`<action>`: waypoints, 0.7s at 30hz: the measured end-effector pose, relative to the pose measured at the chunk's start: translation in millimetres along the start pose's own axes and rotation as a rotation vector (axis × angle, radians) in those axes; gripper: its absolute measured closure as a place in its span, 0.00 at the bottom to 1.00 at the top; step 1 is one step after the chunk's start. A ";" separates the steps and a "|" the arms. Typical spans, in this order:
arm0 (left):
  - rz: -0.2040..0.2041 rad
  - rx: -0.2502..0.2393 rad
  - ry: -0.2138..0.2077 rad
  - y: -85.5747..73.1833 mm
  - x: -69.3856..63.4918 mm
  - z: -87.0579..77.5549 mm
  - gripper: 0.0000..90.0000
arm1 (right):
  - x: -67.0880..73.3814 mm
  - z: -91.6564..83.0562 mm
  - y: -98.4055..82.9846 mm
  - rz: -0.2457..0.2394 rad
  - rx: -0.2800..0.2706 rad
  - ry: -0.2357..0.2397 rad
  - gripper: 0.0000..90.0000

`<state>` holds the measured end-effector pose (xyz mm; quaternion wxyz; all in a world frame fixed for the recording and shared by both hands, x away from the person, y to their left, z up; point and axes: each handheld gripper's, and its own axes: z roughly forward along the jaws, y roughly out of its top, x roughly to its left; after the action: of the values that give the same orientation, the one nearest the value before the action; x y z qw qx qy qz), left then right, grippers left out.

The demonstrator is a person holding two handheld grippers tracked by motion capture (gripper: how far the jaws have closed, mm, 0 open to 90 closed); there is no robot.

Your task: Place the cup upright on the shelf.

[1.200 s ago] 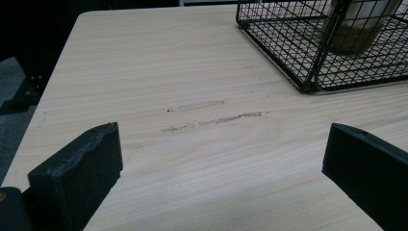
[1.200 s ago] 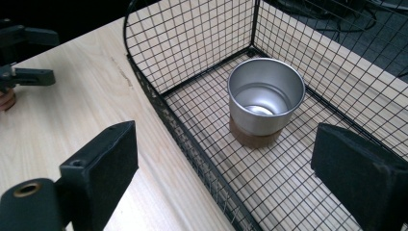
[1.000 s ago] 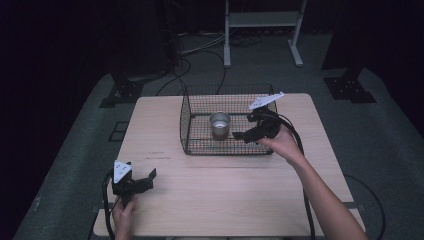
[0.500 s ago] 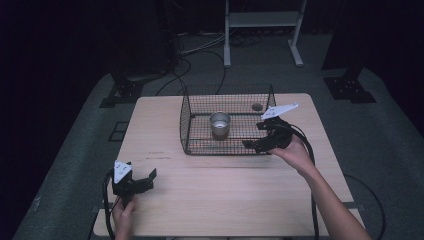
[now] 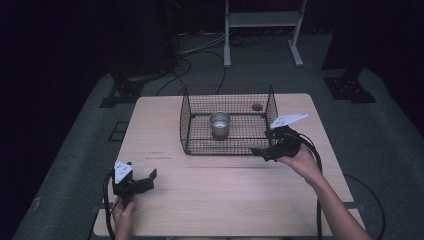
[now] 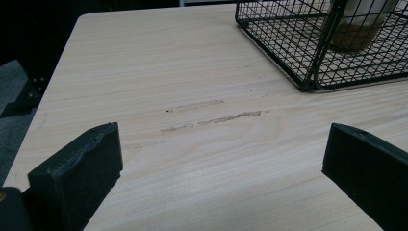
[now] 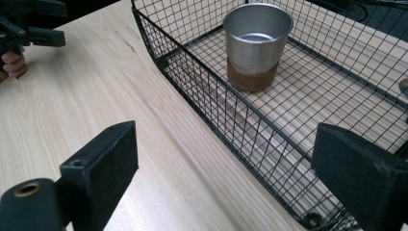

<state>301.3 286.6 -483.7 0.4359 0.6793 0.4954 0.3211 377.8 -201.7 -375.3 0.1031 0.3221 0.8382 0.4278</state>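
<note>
Currently: right gripper (image 5: 264, 151) jaws wide apart, empty, at basket (image 5: 186, 131) near-right corner. Cup (image 7: 257, 45) upright inside basket, ahead of jaws beyond wire wall. Left gripper (image 5: 146, 179) spread too, well apart.

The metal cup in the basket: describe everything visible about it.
The round brushed-silver metal cup has a brown band around its base. It stands upright, mouth open and apparently empty, on the floor of the black wire mesh basket, about mid-basket and away from the walls. Nothing else touches it; both grippers are outside the basket.
</note>
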 end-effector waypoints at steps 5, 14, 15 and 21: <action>0.001 0.004 0.000 0.1 -0.1 -0.3 0.00 | 0.7 -3.2 -9.1 0.006 -0.009 0.002 0.10; 0.000 0.003 0.000 0.2 -0.4 -0.2 0.00 | 1.1 -6.9 -23.1 0.023 -0.013 0.000 0.10; 0.001 0.002 0.000 0.1 -0.5 -0.2 0.00 | 1.6 -7.9 -25.0 0.023 -0.019 0.005 0.10; 0.001 0.002 0.000 0.1 -0.6 -0.3 0.00 | 4.9 -11.2 -33.7 0.024 -0.021 0.004 0.10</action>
<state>300.9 286.1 -483.5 0.4350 0.6799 0.4953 0.3211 353.7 -220.3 -394.3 0.0998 0.3302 0.8300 0.4382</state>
